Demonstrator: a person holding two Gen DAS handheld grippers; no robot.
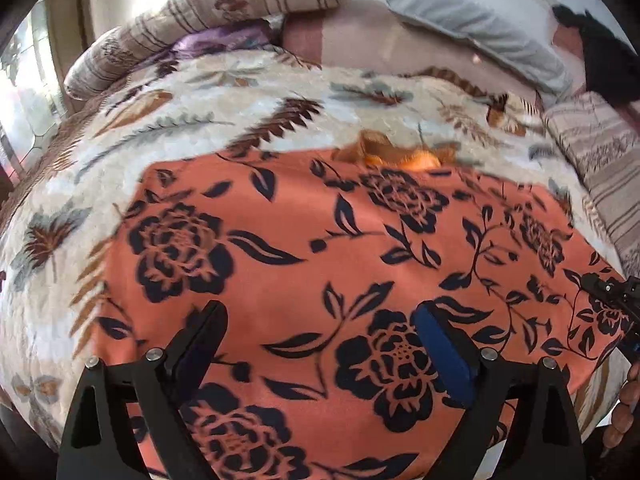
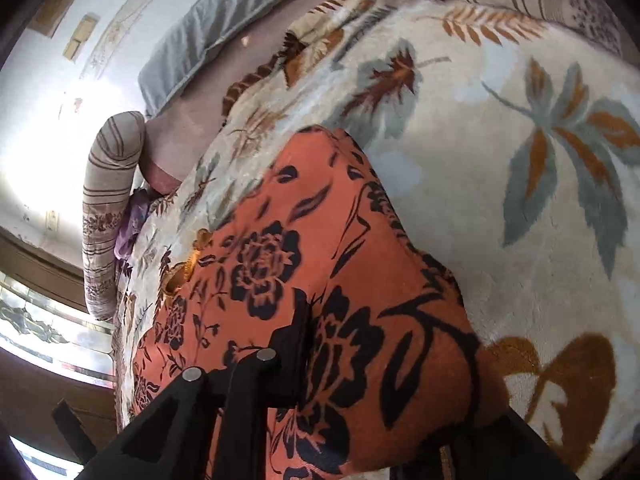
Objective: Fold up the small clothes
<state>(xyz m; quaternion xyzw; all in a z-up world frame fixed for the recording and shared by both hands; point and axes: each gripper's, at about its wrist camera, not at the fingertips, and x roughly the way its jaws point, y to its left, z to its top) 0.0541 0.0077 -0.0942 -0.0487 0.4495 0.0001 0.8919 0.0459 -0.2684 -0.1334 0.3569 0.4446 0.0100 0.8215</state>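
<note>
An orange garment with a black flower print (image 1: 304, 240) lies spread flat on a leaf-patterned blanket (image 1: 192, 120). My left gripper (image 1: 320, 316) hovers over its near part, jaws wide open with nothing between them; one pad is blue. At the right edge of the left wrist view, my right gripper (image 1: 612, 296) sits at the garment's corner with a hand (image 1: 628, 392) behind it. In the right wrist view the garment (image 2: 360, 280) rises in a fold over my right gripper (image 2: 316, 320), which is shut on its edge. One black finger (image 2: 296, 332) shows; cloth hides the other.
Striped bolsters (image 1: 224, 12) (image 1: 600, 160) line the back and right of the bed. A grey pillow (image 1: 472, 20) lies at the far side, and a purple cloth (image 1: 208, 40) is tucked under the back bolster. A bright window (image 2: 40, 320) is at the left.
</note>
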